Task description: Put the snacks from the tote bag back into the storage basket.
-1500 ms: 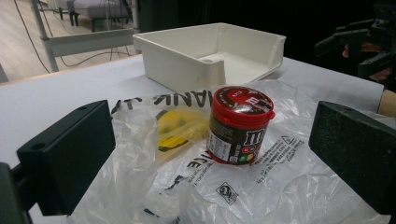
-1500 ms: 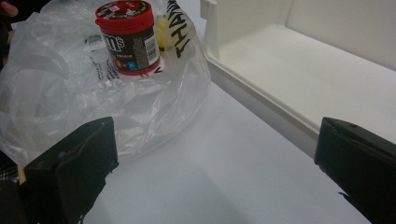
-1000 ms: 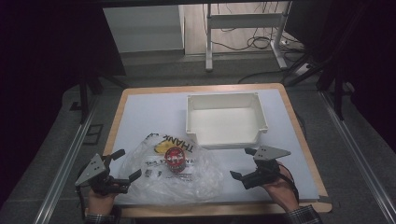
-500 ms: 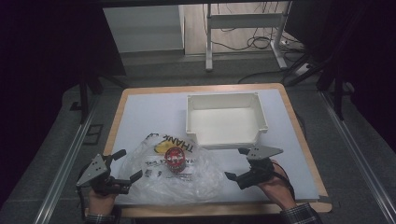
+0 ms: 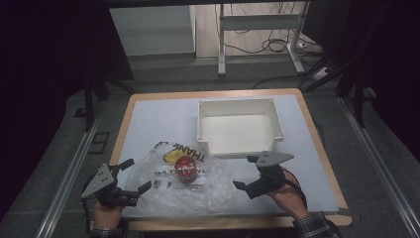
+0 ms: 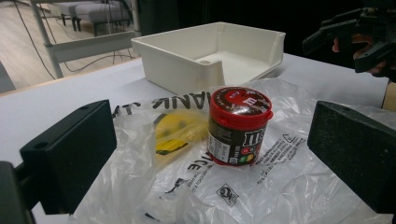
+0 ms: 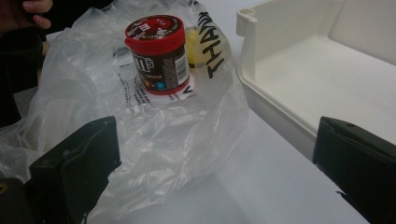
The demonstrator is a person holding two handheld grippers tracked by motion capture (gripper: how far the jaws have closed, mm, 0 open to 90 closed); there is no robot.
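White table (image 5: 158, 119) bears crinkly bag (image 5: 198, 191), round canister (image 5: 186, 168).

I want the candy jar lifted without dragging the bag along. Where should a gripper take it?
Grip the candy jar across its straight dark wall under the red lid, coming level from the left gripper's side. It stands upright on the plastic bag, and the lid's rim should resist slipping.

A thin, glossy, crinkled plastic bag (image 6: 261, 186), a matt white plastic bin (image 6: 210, 51) and a glossy red-lidded candy jar (image 6: 239, 126) were seen.
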